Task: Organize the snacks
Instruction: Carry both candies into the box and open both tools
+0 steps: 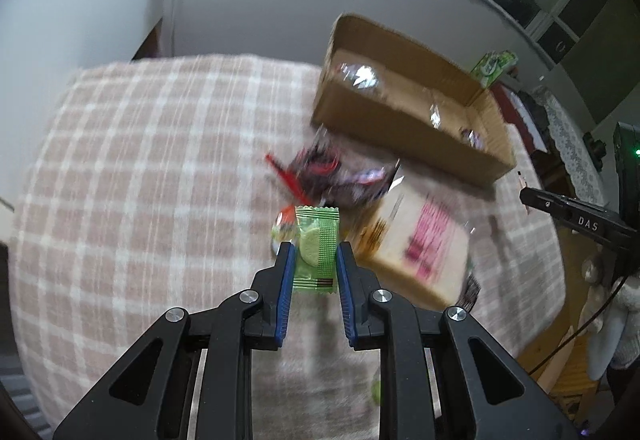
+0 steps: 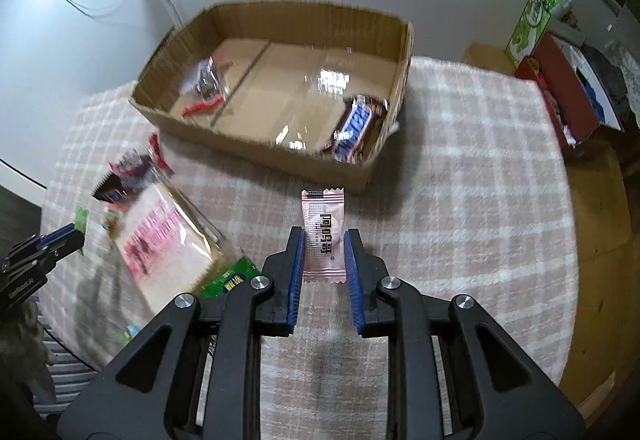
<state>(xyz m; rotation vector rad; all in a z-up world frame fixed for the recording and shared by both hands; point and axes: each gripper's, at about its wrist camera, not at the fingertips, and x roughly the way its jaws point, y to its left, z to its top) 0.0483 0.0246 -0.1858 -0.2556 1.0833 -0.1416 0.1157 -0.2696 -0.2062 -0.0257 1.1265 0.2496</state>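
The left gripper (image 1: 316,254) is clamped on a green snack packet (image 1: 317,249), its blue pads pressing the packet's two long edges so that the wrapper stands up between them, clear of the checked tablecloth (image 1: 140,168). The right gripper (image 2: 325,242) is likewise closed on a pink snack packet (image 2: 323,236), held upright between its pads above the cloth. The landmark for all positions is the open cardboard box (image 2: 256,146), which sits on the cloth toward the far wall. The pink packet hangs just in front of the box's near wall, close to its right corner. Inside the box, a blue-and-brown chocolate bar (image 2: 356,128) lies in the near right corner, and a clear packet with a red strip (image 2: 204,84) lies toward the left side. Left of the box and nearer the camera, a loose heap of snacks rests on the cloth; its largest item is a flat bag with pink print (image 2: 160,244). The green packet is held above the near edge of this heap. The left-wrist view is blurred.
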